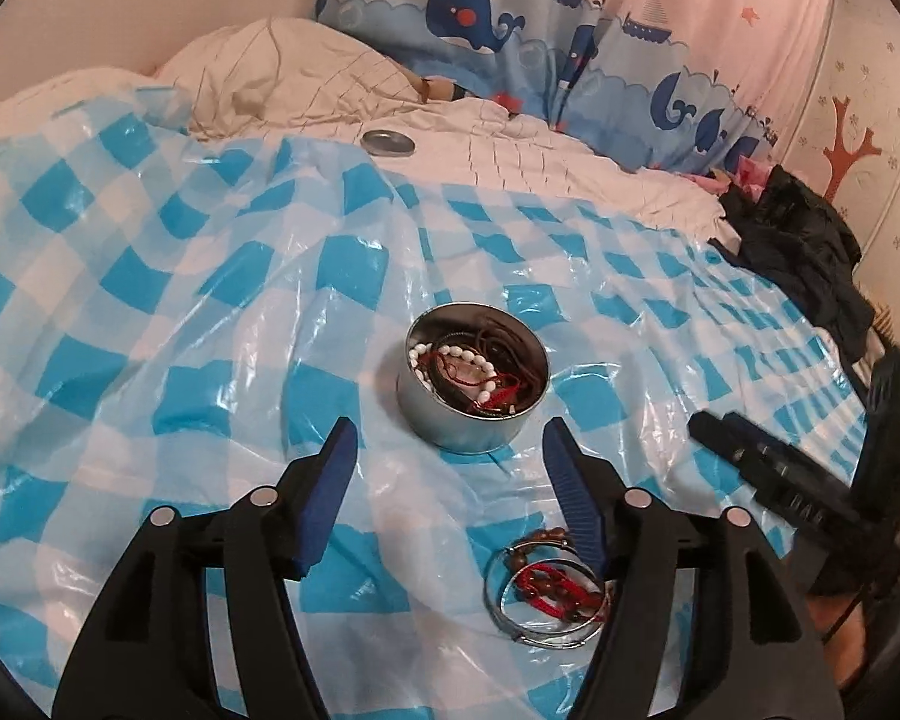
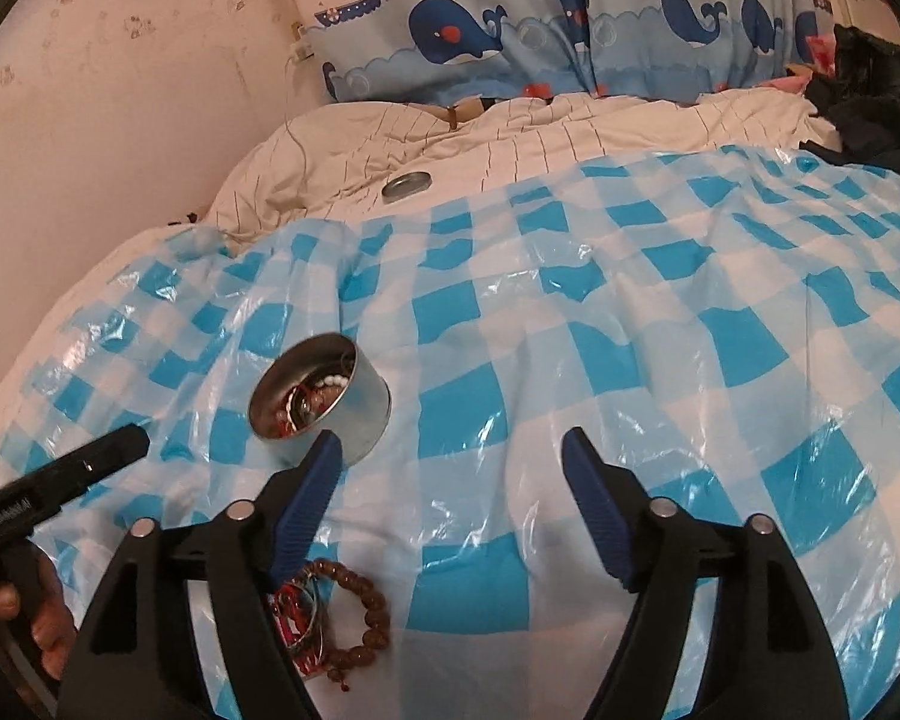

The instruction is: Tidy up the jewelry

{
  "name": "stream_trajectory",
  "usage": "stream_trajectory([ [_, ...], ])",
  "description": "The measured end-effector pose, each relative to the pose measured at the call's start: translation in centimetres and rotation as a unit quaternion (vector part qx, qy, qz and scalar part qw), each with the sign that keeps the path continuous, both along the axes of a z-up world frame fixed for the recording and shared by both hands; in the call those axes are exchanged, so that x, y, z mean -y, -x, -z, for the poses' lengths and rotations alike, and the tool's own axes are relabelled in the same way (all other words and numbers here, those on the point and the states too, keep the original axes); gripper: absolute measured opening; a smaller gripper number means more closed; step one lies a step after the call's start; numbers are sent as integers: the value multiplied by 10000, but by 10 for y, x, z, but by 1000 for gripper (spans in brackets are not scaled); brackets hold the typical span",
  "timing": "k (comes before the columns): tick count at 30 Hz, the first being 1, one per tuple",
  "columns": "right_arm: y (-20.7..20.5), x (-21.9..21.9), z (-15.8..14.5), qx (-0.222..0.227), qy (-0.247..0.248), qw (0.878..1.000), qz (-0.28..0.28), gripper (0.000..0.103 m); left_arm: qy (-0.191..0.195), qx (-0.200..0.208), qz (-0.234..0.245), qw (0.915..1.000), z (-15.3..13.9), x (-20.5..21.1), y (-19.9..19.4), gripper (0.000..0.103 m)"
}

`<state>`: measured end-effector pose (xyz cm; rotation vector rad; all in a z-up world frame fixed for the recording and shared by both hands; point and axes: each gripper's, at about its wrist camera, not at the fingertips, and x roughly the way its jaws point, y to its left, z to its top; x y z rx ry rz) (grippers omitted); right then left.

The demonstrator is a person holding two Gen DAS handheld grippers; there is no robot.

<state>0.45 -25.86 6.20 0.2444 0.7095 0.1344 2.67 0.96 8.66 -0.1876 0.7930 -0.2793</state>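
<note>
A: Where's the jewelry?
B: Some fills the round tin point(image 1: 473, 378) on the checked plastic sheet point(image 1: 210, 312); a loose pile point(image 1: 546, 591) lies by the left gripper point(image 1: 450, 456).
A: Jaws?
B: Both spread wide, empty. Only the right gripper point(image 2: 453, 462) view shows the wooden bead bracelet point(image 2: 366, 618) fully; the left shows silver bangles point(image 1: 510, 612)

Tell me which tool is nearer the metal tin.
Left. The left tool hangs open right before the metal tin; the right tool sits off to the tin's right, one finger overlapping its edge.
</note>
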Motion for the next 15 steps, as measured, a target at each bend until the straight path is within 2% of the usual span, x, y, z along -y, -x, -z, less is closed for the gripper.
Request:
stream_trajectory([
  [3,6,-6,8,14,101,9999,85,82,32,-86,-74,9999,3,0,0,65],
  [8,12,-3,25,-40,136,9996,252,82,-109,-35,-21,9999,2,8,9,77],
  [15,9,15,38,-165,-73,9978,637,83,-196,-145,-84,9997,8,7,6,81],
])
